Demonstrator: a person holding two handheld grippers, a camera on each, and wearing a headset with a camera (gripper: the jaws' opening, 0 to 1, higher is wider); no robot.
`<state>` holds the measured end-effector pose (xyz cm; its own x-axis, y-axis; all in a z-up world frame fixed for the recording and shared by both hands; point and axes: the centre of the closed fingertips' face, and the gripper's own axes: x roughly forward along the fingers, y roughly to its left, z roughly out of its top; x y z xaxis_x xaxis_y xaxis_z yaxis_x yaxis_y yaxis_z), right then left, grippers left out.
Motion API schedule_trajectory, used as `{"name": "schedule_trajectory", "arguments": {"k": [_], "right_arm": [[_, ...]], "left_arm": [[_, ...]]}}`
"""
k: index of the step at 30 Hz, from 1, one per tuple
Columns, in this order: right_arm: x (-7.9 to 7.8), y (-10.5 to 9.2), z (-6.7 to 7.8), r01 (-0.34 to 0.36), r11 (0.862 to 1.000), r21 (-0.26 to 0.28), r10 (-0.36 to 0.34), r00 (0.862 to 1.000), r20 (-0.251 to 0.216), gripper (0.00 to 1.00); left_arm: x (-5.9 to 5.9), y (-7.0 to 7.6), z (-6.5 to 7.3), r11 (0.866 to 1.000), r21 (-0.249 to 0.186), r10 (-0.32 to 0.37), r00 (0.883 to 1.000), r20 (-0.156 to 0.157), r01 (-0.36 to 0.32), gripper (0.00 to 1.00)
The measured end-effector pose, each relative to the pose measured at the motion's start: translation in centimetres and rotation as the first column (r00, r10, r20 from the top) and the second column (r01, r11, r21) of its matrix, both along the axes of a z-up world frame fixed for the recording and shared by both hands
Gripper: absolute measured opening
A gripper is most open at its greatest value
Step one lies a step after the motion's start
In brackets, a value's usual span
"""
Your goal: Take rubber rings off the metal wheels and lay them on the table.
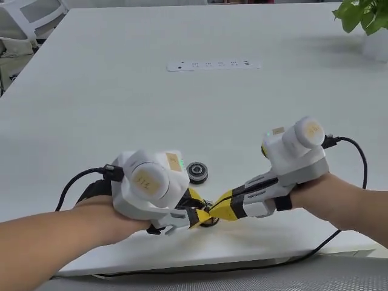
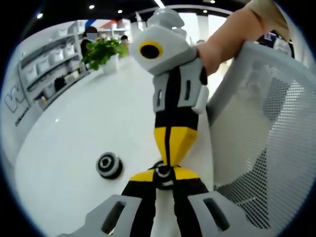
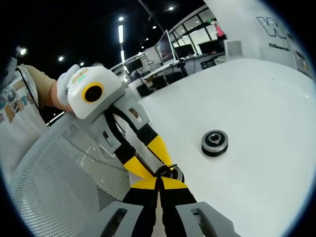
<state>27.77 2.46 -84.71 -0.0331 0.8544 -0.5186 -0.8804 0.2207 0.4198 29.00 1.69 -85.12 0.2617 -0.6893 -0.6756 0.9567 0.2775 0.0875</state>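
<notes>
We held a small metal wheel with a black rubber ring [image 3: 172, 173] by the near edge of the white counter [image 1: 121, 91]. The left hand-held gripper [image 2: 163, 175] was clamped on it. The right hand-held gripper [image 3: 158, 183] had its jaws pressed together, touching the wheel's rim. A second ringed metal wheel [image 1: 197, 173] lay flat on the counter, a little farther from that edge.

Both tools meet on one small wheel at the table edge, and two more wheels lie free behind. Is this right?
No. The head view shows one free wheel behind; the left tool and right tool do meet on the held wheel.
</notes>
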Motion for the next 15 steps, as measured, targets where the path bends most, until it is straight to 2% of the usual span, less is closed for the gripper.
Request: {"name": "schedule_trajectory", "arguments": {"k": [7,13,15], "right_arm": [[0.30,-0.07,0.07,0.002,1.000,-0.001,-0.002,0.999,0.039,0.00],[0.57,-0.17,0.19,0.016,1.000,-0.001,-0.016,0.999,0.037,0.00],[0.83,-0.30,0.30,0.025,1.000,0.001,-0.025,0.999,0.035,0.00]], "left_arm": [[0.00,-0.06,0.01,1.000,-0.003,-0.005,1.000,0.003,0.005,0.12],[0.01,-0.12,0.09,0.999,-0.009,-0.032,0.999,0.016,0.032,0.13],[0.13,-0.08,0.09,1.000,-0.024,-0.018,1.000,-0.005,0.018,0.13]]}}
